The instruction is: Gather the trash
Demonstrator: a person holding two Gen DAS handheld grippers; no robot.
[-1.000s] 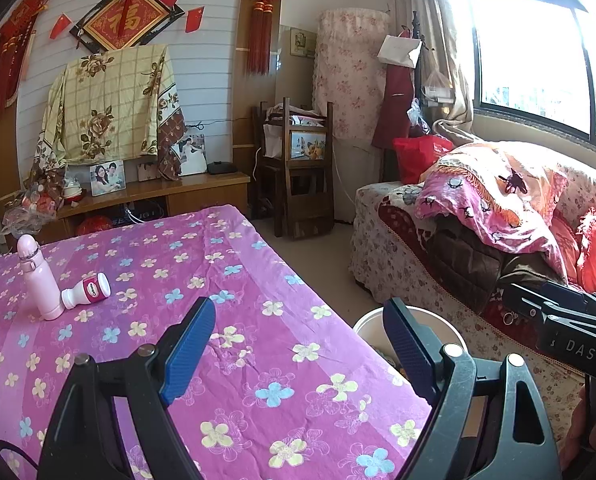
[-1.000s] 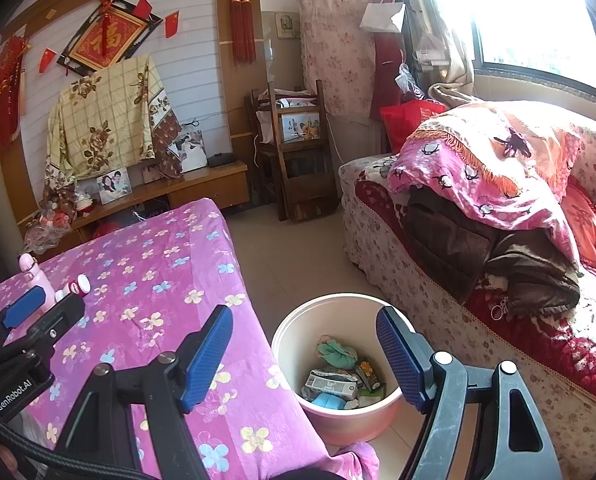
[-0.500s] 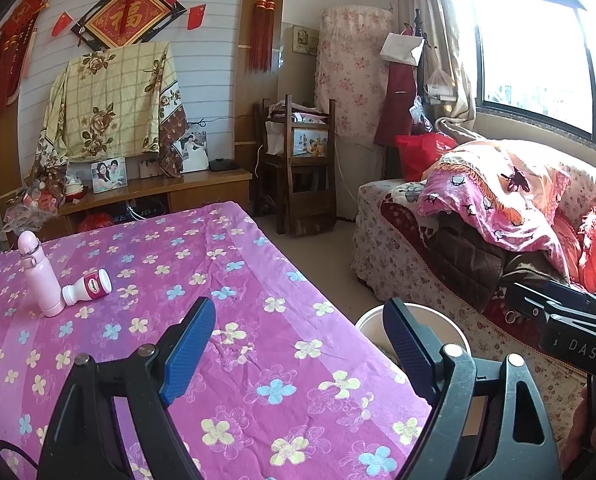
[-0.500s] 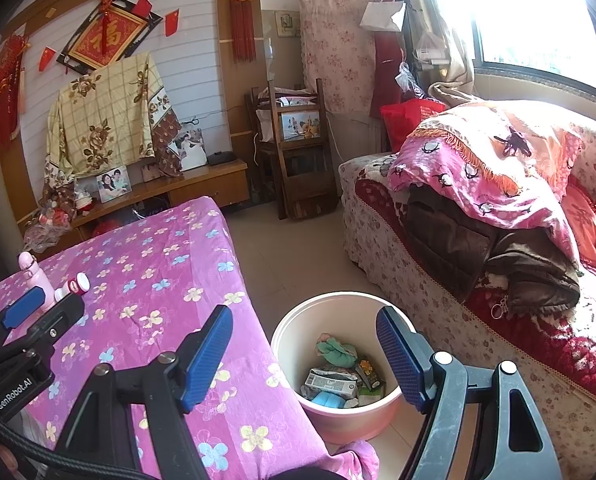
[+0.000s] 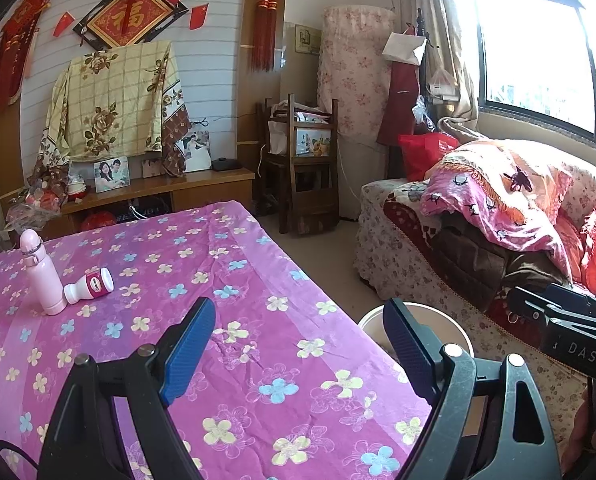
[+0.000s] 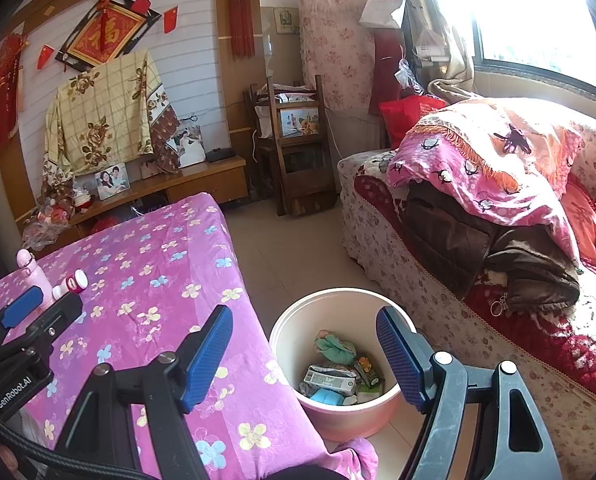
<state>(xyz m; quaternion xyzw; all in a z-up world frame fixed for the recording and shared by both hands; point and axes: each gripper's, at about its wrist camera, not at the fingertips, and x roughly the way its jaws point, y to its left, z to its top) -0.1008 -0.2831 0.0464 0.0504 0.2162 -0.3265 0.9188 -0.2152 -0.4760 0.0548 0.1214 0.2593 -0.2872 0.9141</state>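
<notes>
2 grippers are hanging with their jaws standing wide and nothing between the blue ribbed pads: the left gripper (image 5: 298,348) over the near part of the table (image 5: 202,360), the right gripper (image 6: 303,354) at the table's near corner, looking down into the bin (image 6: 333,420).

Beside that corner, on the tiled floor, the bin is sitting as a round, pale, smooth-walled tub, probably plastic, already holding crumpled wrappers, a small carton and a green soft scrap.

Farther along the table, toward its far left side, the small bottle (image 5: 90,286) is lying on its side, touching or nearly touching the upright pink flask (image 5: 42,274). It looks like the 1 piece of trash left on the cloth. It appears to be a thin-walled white plastic drink bottle with a pink label, likely empty, so light, slightly squashy and prone to rolling on its round body. The best hold would be across the labelled middle, pads square to its long axis, pressing gently; the narrower neck end would slip. The flask is hard, smooth and tall, and could topple if nudged.

Covering the table is a soft purple cloth printed with flowers, lightly wrinkled, which may drag under a sliding object.
</notes>
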